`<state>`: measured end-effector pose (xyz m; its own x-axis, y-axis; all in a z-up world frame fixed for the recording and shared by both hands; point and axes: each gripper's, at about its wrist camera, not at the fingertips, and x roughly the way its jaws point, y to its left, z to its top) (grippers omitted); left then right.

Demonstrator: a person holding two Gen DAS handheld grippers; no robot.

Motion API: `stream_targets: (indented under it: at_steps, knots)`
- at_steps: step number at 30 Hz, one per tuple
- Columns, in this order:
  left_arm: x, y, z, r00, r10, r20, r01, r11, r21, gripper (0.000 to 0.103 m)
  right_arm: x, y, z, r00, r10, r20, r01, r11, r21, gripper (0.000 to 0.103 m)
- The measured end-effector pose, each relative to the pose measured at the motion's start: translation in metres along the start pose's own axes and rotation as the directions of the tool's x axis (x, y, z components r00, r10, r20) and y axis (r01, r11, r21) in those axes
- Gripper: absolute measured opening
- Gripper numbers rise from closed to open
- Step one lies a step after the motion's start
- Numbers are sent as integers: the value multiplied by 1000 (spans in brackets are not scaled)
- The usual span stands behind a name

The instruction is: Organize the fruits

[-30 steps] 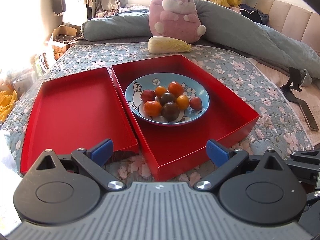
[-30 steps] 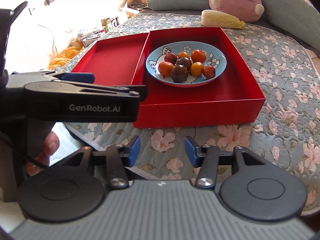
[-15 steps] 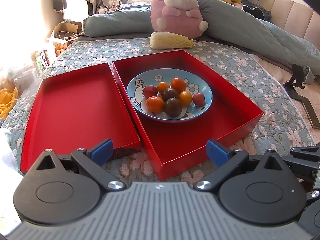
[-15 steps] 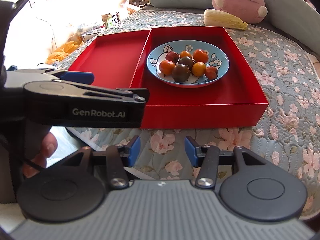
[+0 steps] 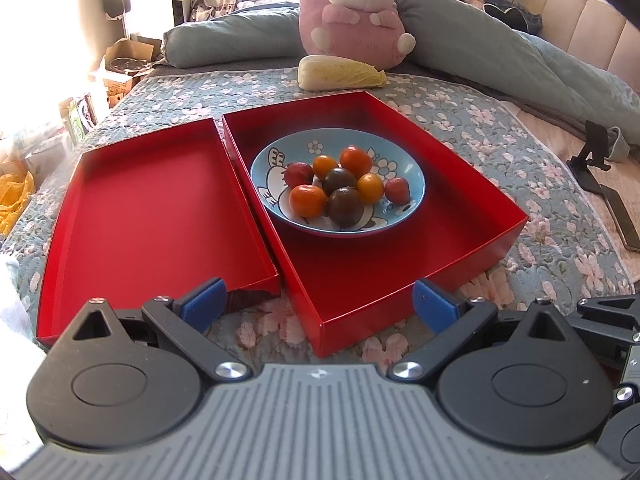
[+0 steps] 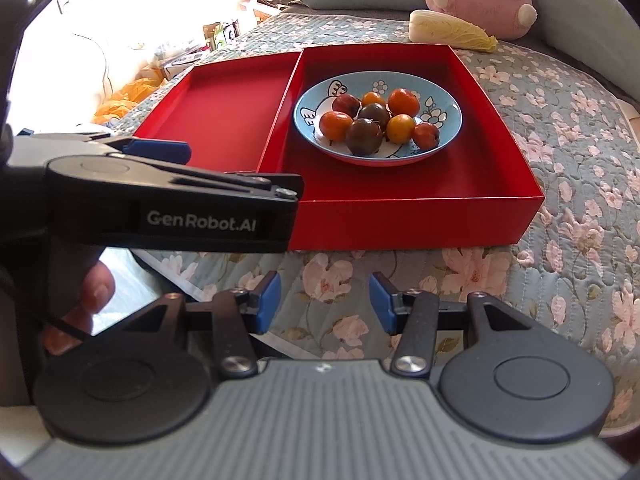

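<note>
A blue plate [image 5: 400,222] [image 6: 448,136] holds several small tomatoes [image 5: 344,204] [image 6: 364,134], orange, red and dark. It sits in a deep red box [image 5: 472,236] [image 6: 420,220]. A shallow red lid [image 5: 152,216] [image 6: 228,116] lies empty to its left. My left gripper [image 5: 318,306] is open wide and empty, just short of the box's near corner. My right gripper [image 6: 325,302] is open and empty above the floral bedspread, in front of the box. The left gripper's body [image 6: 172,208] shows at the left of the right wrist view.
A napa cabbage [image 5: 340,74] and a pink plush rabbit [image 5: 352,12] lie behind the box. A grey duvet [image 5: 500,52] runs along the back. A phone stand [image 5: 596,156] and a phone [image 5: 622,218] lie at the right. Boxes and clutter sit off the bed's left edge.
Both grippers have moved forward a little toward the red box, so the plate and box look larger. Their jaws keep the same opening.
</note>
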<state>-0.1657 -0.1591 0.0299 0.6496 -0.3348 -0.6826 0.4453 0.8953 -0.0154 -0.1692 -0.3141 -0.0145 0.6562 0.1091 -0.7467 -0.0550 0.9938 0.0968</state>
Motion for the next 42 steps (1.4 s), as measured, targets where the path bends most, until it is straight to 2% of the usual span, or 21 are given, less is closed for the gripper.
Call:
stream_targets:
  at_steps: [42]
  knots:
    - [0,0,0,1000,0,1,0,1000,1,101,1,3,2,1000,7,2,-7,1000,-3,52]
